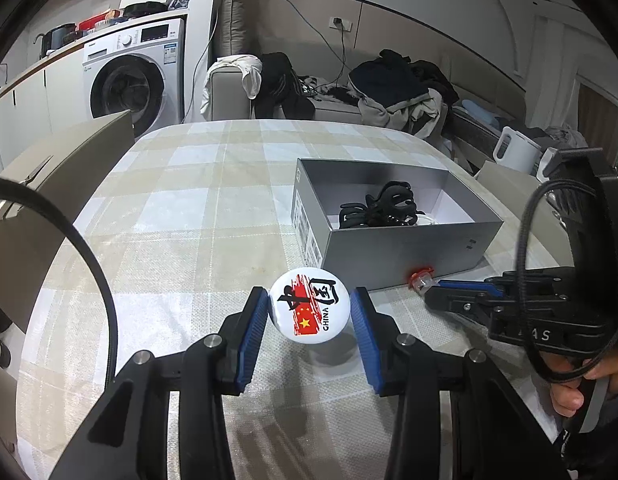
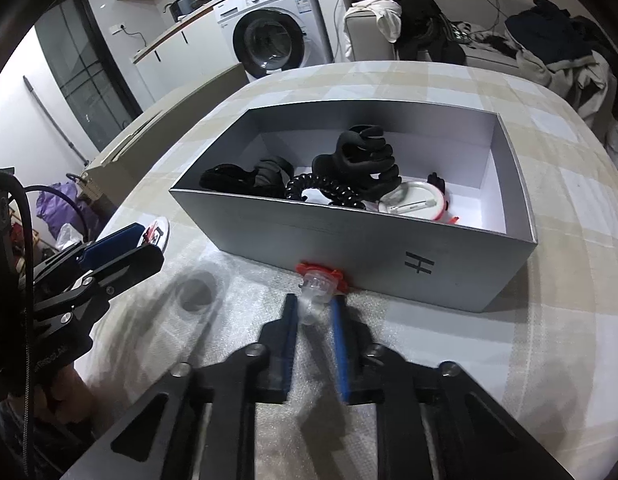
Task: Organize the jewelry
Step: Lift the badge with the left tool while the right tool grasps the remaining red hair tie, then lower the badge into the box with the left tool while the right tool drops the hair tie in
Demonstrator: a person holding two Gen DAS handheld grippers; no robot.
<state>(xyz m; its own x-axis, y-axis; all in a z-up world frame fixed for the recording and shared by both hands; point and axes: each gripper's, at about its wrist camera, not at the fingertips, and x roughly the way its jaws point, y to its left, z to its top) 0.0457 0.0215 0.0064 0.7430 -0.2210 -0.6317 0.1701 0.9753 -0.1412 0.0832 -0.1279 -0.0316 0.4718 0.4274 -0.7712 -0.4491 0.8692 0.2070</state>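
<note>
While my left hand-held gripper [image 1: 311, 316] pinches the round white badge [image 1: 309, 306] by its edges above the checked desk [image 1: 181, 208], face towards its camera, ready for the box, my right hand-held gripper [image 2: 313, 312] has clamped onto a small clear clip with a red-orange end [image 2: 317, 285], I think, where it lies against the grey box [image 2: 349, 240]. Black hair claws and a coiled tie [image 2: 329, 192] already sit inside.
</note>
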